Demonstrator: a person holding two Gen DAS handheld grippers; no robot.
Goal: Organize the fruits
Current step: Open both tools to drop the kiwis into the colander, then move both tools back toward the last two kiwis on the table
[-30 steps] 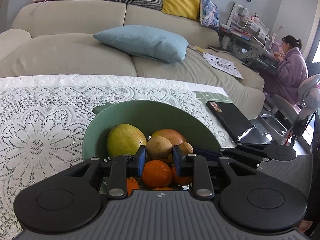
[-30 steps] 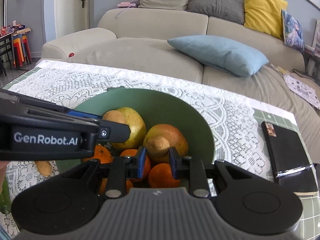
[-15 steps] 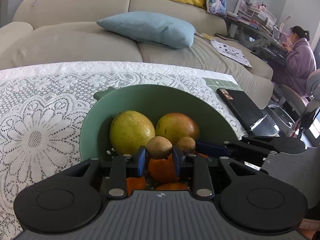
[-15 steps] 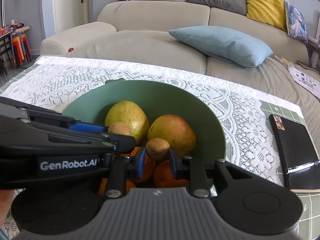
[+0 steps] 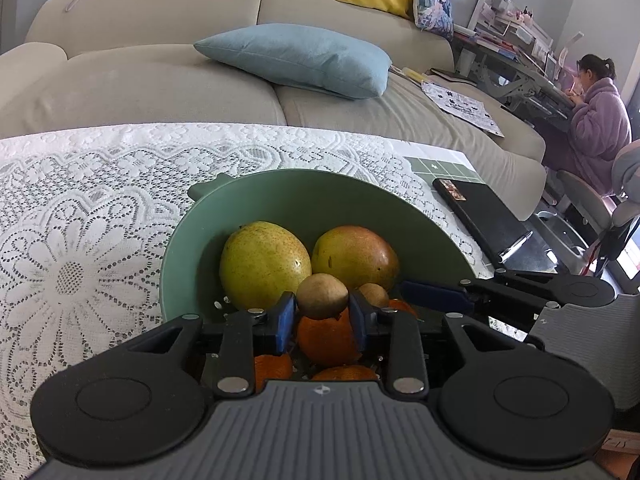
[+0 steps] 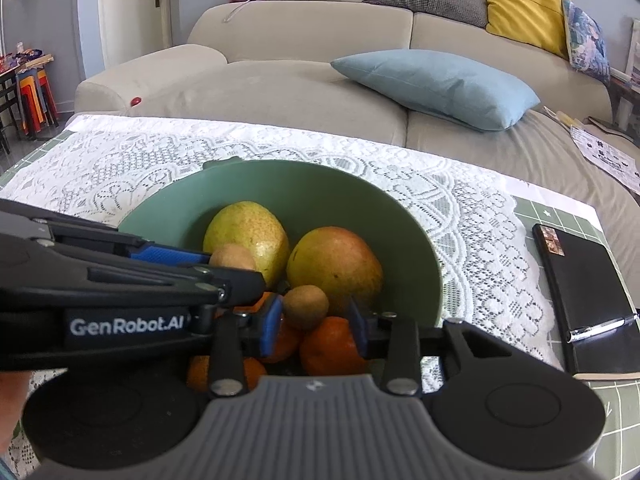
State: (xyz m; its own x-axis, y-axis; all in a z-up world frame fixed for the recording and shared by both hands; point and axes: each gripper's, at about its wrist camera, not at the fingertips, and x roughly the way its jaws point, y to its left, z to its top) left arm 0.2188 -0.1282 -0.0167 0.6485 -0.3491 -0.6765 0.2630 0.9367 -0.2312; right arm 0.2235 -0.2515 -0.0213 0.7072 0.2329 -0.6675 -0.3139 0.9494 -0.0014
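While both tools are hovering over the green bowl [image 5: 304, 204]:
Left hand-held gripper [image 5: 322, 314]: gripping a brown kiwi [image 5: 322, 296], lying between its blue pads above the oranges [image 5: 328, 340].
Right hand-held gripper [image 6: 314, 322]: jaws part-open around a second kiwi [image 6: 306, 306]; grip uncertain.
Bowl: sitting on the lace-covered desk [image 5: 80, 208], holding two mangoes [image 5: 264, 264].

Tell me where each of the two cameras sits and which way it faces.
Left wrist: rides the left gripper, facing the green bowl and sofa; its own jaws bracket a kiwi, right gripper alongside.
Right wrist: rides the right gripper, same heading; jaws bracket a second kiwi, left gripper crossing in front.
Shared: bowl, two mangoes, oranges, blue pillow, black notebook.
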